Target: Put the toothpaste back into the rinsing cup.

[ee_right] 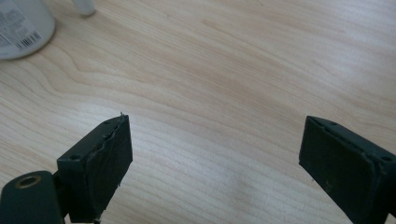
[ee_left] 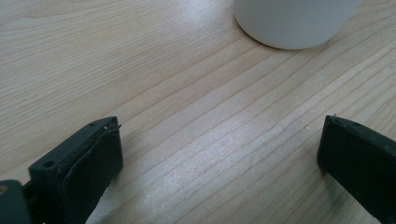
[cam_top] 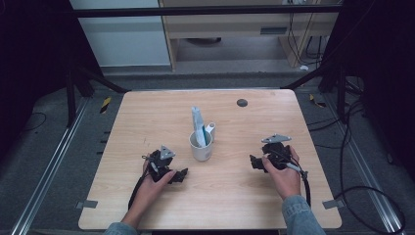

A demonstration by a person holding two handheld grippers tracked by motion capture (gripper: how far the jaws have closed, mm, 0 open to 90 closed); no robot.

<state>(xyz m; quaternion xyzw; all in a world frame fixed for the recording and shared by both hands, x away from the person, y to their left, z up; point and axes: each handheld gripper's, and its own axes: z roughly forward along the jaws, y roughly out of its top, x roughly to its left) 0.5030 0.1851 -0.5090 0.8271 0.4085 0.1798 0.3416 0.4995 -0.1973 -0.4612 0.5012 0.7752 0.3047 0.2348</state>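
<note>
The white cup point(cam_top: 201, 147), a tube point(cam_top: 197, 126) standing upright in it, is flanked by both wide-open grippers, the left gripper point(cam_top: 180, 175) lying nearer than the right gripper point(cam_top: 254, 162).

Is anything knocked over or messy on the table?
Nothing is spilled or tipped. The white cup stands upright mid-table with a pale blue tube leaning inside it and a small white piece right behind it. The left gripper and right gripper rest either side, jaws open and empty.
</note>
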